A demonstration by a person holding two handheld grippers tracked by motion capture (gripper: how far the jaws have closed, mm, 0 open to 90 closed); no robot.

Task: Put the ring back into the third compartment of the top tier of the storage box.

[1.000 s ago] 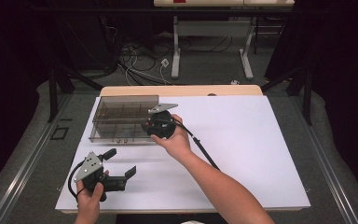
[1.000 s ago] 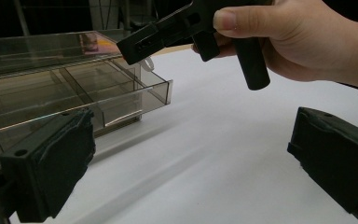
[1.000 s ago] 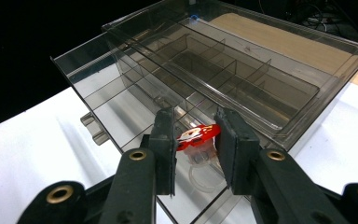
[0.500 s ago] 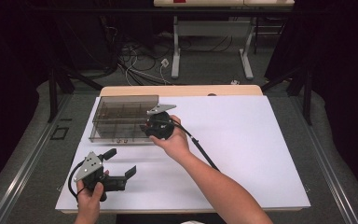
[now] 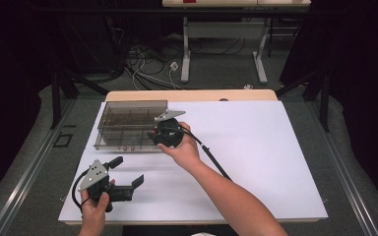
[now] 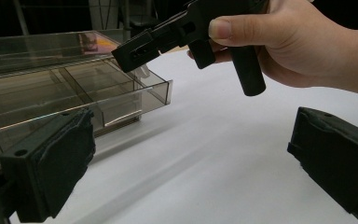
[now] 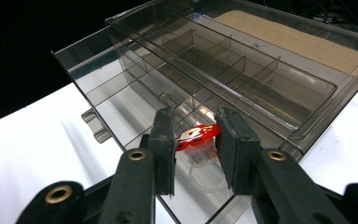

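A smoky clear compartment box (image 5: 128, 128) lies open at the back left of the white table sheet (image 5: 256, 162). My right gripper (image 5: 153, 135) hovers at the box's near right corner, its jaws over a corner compartment. In the right gripper view the right gripper (image 7: 196, 127) is shut on a toy ring with a red top and a clear band (image 7: 196, 134), held just above the box (image 7: 242, 79). My left gripper (image 5: 128, 171) is near the front left edge with its jaws wide open and nothing between them. The left gripper view shows the left gripper (image 6: 191, 154) facing the box (image 6: 51, 88).
The box's lid (image 7: 121, 42) stands raised behind the divided compartments. A wooden table edge (image 5: 192, 95) shows beyond the sheet. The right gripper's cable (image 5: 214, 160) trails across the sheet. Desk legs and cables (image 5: 147, 73) are on the floor behind.
The right gripper has shifted very slightly at the box's corner, still holding the ring. The left gripper has not moved.
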